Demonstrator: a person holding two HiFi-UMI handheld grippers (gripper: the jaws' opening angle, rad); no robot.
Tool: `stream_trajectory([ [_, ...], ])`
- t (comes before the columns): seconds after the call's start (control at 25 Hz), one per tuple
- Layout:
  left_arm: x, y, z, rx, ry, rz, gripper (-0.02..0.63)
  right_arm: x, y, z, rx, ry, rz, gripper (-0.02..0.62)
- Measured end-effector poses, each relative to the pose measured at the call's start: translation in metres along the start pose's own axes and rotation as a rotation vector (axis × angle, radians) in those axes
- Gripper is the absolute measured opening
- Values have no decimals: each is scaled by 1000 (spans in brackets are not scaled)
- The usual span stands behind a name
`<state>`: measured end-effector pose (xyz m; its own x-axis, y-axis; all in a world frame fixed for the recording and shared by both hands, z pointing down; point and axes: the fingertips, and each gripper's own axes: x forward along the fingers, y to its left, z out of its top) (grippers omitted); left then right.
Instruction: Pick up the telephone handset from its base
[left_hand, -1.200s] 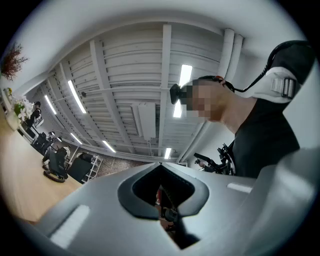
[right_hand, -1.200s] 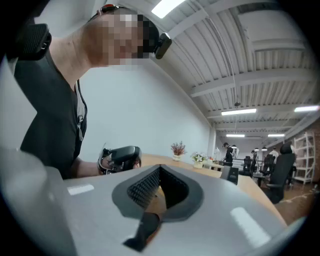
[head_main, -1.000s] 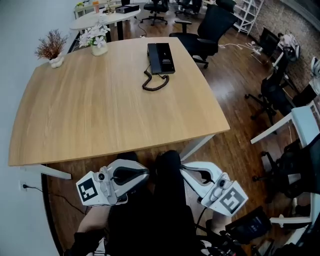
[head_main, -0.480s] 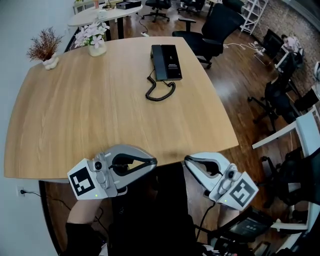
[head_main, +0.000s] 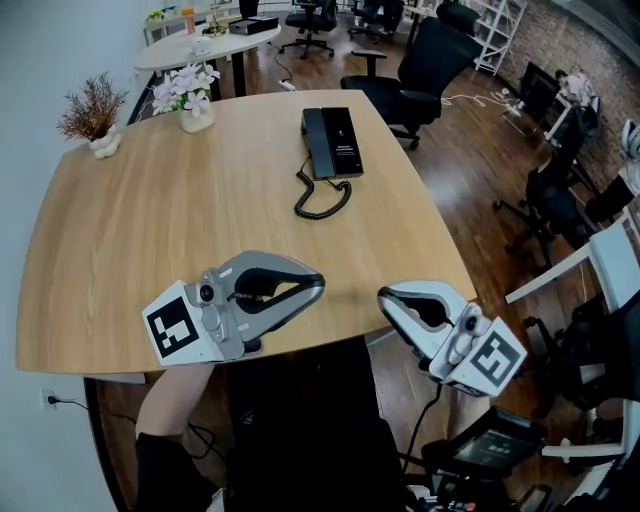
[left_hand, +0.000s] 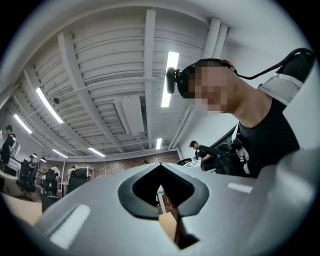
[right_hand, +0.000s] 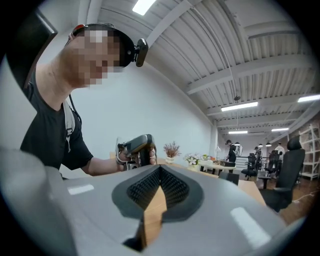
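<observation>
The black telephone (head_main: 333, 142) lies at the far side of the wooden table (head_main: 150, 230), with its handset (head_main: 317, 143) resting along the left of the base. Its coiled cord (head_main: 322, 196) trails toward me. My left gripper (head_main: 319, 285) hovers over the near edge of the table, shut and empty, pointing right. My right gripper (head_main: 383, 296) is just off that edge, also shut and empty, pointing left toward the other. Both are far from the phone. In the right gripper view the jaws (right_hand: 160, 168) meet and a hand holds the left gripper (right_hand: 136, 148) beyond them.
A white vase of flowers (head_main: 186, 92) and a dried plant (head_main: 92, 110) stand at the far left of the table. A black office chair (head_main: 425, 55) stands behind the phone. More chairs and desks (head_main: 560, 190) fill the floor to the right.
Both grippers have risen and moved forward, from below the near table edge to level with it. The left one now hangs over the tabletop. Both stayed shut.
</observation>
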<state>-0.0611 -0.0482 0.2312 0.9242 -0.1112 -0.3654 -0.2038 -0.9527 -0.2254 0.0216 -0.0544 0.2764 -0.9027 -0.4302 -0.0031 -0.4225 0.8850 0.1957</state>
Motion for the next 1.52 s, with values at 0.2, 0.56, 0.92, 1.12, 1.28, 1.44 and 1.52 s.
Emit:
stream_trajectory([
  [0.2,4,21,26,159,76,-11,3,10,-31,14,-17,-16,-3,3],
  [0.56,11,170,64,257,56,211,3,37,-159,51,81,-149,-157,99],
  [0.92,-50,323,-83,-244,-129,614,3,85,-280,-33,228,-115,-368,107],
  [1.12,-64,334,-138,-280,-45,673,3,95,-321,-84,289,-54,-424,107],
  [1.28,-61,344,-143,-125,81,685,3,100,-354,-100,298,-58,-473,106],
  [1.44,-82,368,-147,63,201,871,3,104,-378,-107,305,-92,-510,106],
  [1.52,-89,373,-144,67,177,918,3,109,-382,-113,303,-99,-514,106],
])
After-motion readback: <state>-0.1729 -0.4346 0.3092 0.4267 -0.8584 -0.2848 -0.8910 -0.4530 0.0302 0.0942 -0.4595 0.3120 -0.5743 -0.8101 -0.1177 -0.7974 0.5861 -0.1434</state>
